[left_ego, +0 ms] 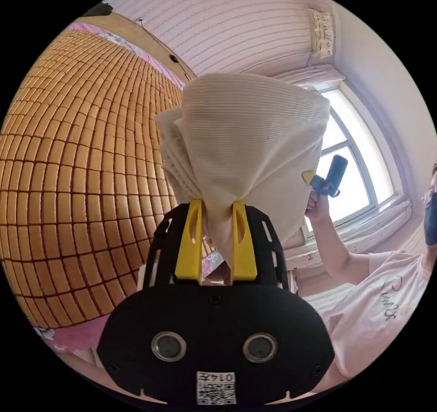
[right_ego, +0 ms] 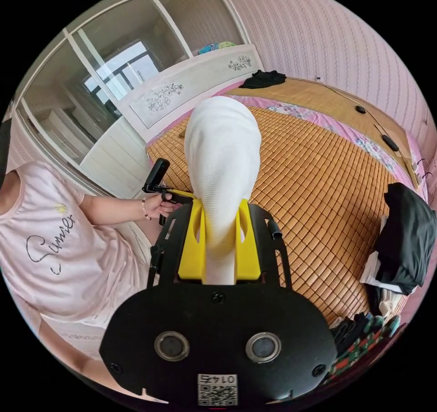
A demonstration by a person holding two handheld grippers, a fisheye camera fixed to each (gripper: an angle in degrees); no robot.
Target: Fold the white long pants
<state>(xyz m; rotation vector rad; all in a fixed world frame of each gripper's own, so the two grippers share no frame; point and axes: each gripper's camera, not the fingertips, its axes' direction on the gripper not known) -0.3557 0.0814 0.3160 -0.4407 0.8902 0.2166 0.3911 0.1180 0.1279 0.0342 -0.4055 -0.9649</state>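
Pants [left_ego: 246, 148] clamped in left gripper [left_ego: 217, 234]; right gripper [right_ego: 221, 243] likewise.

a home bedroom: bed with bamboo mat [right_ego: 318, 171], white headboard [right_ego: 191, 87], mirrored wardrobe [right_ego: 91, 66], window [left_ego: 350, 166]

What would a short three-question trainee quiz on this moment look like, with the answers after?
1. True or false: both grippers are shut on the white pants.
2. What covers the bed under the pants: A) a bamboo mat, B) a blue blanket, C) bare wood?
3. Fill in: in the right gripper view, a heap of dark clothes lies at the mat's ____ edge.

Key
1. True: the left gripper and the right gripper each pinch a gathered fold between yellow jaws.
2. A: the bamboo mat.
3. Right: the dark clothes lie there.
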